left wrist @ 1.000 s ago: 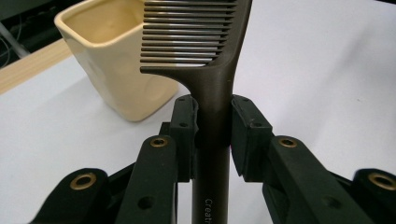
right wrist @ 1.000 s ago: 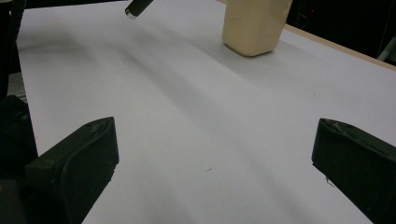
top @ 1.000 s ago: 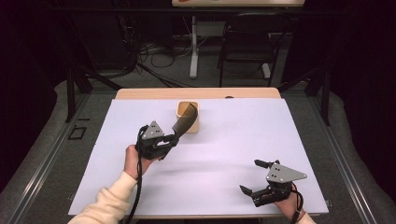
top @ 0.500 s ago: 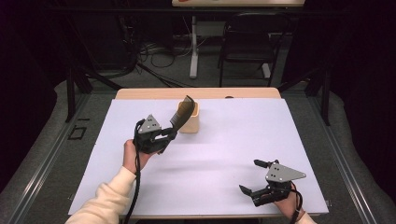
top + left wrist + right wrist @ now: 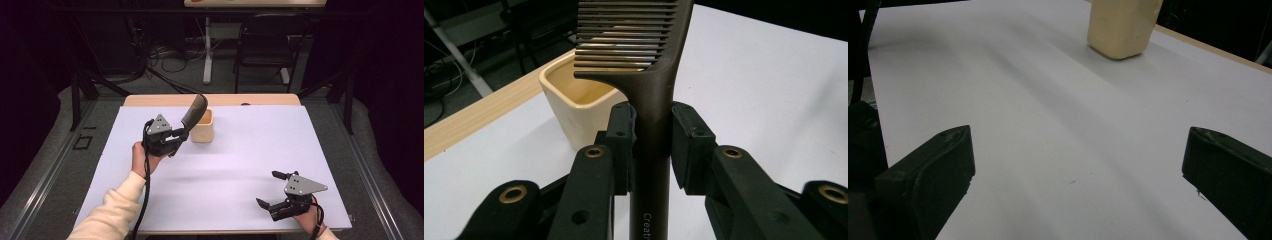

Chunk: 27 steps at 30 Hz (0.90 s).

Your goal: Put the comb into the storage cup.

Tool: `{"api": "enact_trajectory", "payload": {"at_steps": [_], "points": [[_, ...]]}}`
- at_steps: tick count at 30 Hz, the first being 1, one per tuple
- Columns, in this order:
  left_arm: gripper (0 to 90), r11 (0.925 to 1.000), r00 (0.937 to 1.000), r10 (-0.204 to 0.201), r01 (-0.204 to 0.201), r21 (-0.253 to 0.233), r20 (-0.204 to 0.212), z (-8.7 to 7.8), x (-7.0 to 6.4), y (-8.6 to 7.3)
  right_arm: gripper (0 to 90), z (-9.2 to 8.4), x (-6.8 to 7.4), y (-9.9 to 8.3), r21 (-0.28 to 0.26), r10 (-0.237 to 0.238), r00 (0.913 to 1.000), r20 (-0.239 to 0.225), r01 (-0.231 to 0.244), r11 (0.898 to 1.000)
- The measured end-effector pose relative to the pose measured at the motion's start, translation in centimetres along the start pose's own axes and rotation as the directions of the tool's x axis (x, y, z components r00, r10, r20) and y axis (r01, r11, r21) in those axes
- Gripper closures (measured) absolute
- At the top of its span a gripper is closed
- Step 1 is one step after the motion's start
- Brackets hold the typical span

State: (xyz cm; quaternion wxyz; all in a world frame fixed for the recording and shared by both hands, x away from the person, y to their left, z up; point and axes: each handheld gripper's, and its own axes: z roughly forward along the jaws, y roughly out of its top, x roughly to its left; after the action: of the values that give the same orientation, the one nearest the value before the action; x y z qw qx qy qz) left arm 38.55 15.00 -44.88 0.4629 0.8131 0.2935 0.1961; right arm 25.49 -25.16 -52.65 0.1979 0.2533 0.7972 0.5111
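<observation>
A dark brown comb [image 5: 194,111] rises from my left gripper [image 5: 175,135], whose jaws are shut on its handle; its toothed end stands tilted just above and left of the cream square cup [image 5: 202,126]. In the left gripper view the comb [image 5: 649,75] runs up between the two pads, with the cup [image 5: 579,107] behind it at the left. My right gripper [image 5: 270,189] rests near the table's front right edge, open, nothing between its jaws. The right gripper view shows the cup [image 5: 1122,25] far off at the top.
A white sheet [image 5: 240,160] covers most of the wooden table [image 5: 150,100]. Beyond the table's far edge stand a chair, a table leg and cables on a dark floor.
My left gripper has lifted and drawn back to the left with the comb, so the comb's toothed end now stands higher above the cup. The right gripper has kept still.
</observation>
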Motion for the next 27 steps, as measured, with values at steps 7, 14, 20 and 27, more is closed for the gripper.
{"api": "enact_trajectory", "payload": {"at_steps": [7,14,20,27], "points": [[72.4,0.9999,1.0000,0.004,-0.004,-0.012,-0.004,0.4,0.2,0.7,0.0,0.0,0.0,0.0,-0.001,0.000,1.0000,-0.006,0.000,1.000],[72.4,0.9994,0.9997,0.003,-0.004,-0.035,-0.023,0.7,0.7,1.8,0.0,0.0,0.0,0.0,0.001,-0.004,1.0000,-0.006,0.004,1.000],[72.4,0.9993,0.9991,0.007,-0.009,-0.036,-0.041,1.1,1.1,2.5,0.0,-0.1,0.0,0.0,-0.005,-0.005,1.0000,-0.005,0.005,1.000],[72.4,0.9987,0.9986,0.007,-0.010,-0.051,-0.052,1.3,1.7,3.0,0.0,0.0,0.0,0.0,0.001,-0.002,1.0000,-0.008,0.002,1.000]]}}
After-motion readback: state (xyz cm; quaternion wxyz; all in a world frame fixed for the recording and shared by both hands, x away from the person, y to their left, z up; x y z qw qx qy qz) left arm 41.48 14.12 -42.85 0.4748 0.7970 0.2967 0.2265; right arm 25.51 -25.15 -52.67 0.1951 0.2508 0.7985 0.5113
